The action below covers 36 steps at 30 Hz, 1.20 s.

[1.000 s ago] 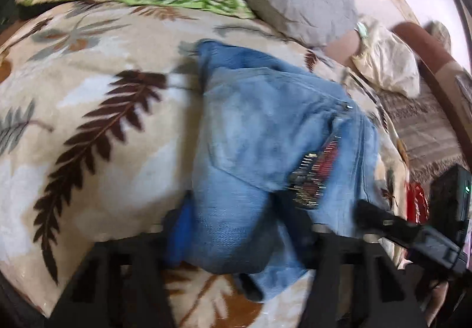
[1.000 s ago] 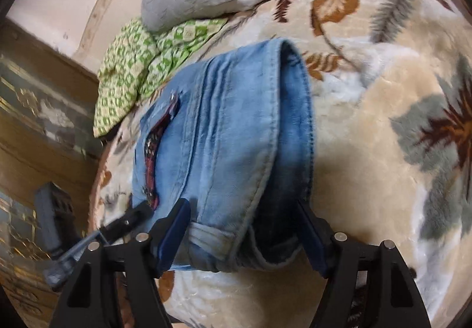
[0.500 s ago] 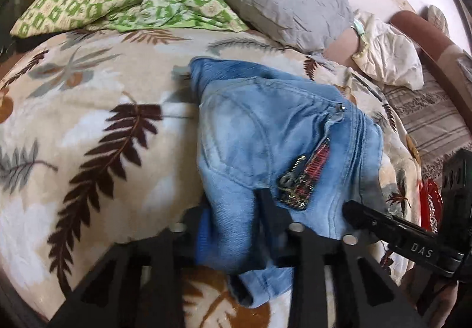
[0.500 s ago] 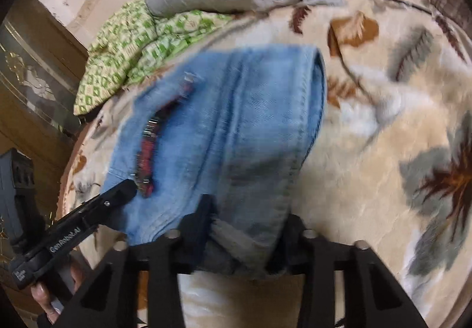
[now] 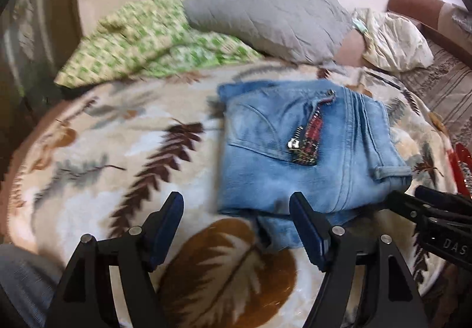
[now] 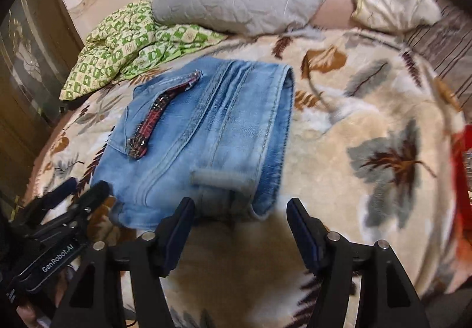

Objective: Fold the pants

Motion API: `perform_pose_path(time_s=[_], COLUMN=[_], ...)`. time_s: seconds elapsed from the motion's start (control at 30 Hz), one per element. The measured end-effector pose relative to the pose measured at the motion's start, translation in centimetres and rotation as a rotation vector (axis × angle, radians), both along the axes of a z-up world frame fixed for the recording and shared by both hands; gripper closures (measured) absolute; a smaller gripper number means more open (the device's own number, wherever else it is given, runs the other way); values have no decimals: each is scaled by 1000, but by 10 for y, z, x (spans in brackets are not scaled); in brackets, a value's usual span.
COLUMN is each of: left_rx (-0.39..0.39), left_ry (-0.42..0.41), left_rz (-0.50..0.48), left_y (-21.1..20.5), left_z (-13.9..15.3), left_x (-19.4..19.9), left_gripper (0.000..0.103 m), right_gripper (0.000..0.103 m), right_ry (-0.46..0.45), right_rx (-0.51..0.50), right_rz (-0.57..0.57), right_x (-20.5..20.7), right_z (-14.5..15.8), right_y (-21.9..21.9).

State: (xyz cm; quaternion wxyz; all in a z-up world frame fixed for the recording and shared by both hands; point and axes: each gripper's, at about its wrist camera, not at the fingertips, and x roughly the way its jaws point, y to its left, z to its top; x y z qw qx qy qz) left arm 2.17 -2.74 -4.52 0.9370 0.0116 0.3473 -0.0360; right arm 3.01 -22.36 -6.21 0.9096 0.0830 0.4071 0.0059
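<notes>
The light blue jeans lie folded in a compact bundle on the leaf-print blanket, zipper and red patch facing up. My left gripper hovers just short of their near edge, jaws opening; the pads press on nothing, and only a denim flap shows by the right finger. In the right wrist view the jeans lie ahead with a belt loop on the near side. My right gripper is also opening and holds nothing. Each gripper shows in the other's view: the right gripper and the left gripper.
A grey pillow and a green patterned cloth lie behind the jeans. A crumpled cream cloth sits at the back right. Something red lies at the blanket's right edge. Dark wood borders the left side.
Both grippers had closed on the jeans' near edge; now both have let go, opened and drawn back and up. The jeans rest folded on the blanket.
</notes>
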Motion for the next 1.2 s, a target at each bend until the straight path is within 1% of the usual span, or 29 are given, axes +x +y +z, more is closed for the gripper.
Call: perform_pose_path(time_s=[0.03,0.1,0.17,0.2,0.27,0.33,0.43,0.47,0.57,0.67,0.73,0.9,1.03,1.2], left_rx=[8,8,-6,-26,-35,-23,30,34,5,25,36,23,26,38], left_ry=[-45,-108,-128,-124,-107,-104,-118,-115,-102,-102,-119,-97,-79,-86], left_rz=[25,62,89,84,68,55,50,47,42,38,38,34,52,62], left_y=[3,7,10,12,13,13,10,10,11,9,7,8,11,11], left_z=[2,4,7,9,15,21,27,29,33,32,35,31,28,28], left_x=[-7,-18,-25,-28,-34,-44,-58,-62,-70,-74,-77,-75,-72,-73], left_gripper=[28,28,28,28,28,28,26,25,22,22,22,21,21,21], right_gripper=[35,35,35,35,35,35,35,35,35,35,35,35,35,35], right_ry=[-5,-19,-37,-44,-67,-95,-130,-138,-178,-218,-232,-236,-228,-220], right_rx=[-4,-5,-6,-10,-17,-21,-21,-14,-22,-43,-61,-122,-118,-101], right_rz=[-2,-12,-36,-47,-54,-63,-70,-73,-74,-74,-69,-43,-33,-34], right_x=[-3,-12,-20,-24,-32,-42,-59,-65,-82,-93,-94,-93,-91,-90], right_z=[1,3,7,9,15,22,32,35,44,54,57,54,51,49], right_y=[1,1,-1,-1,0,1,2,1,2,7,9,20,20,17])
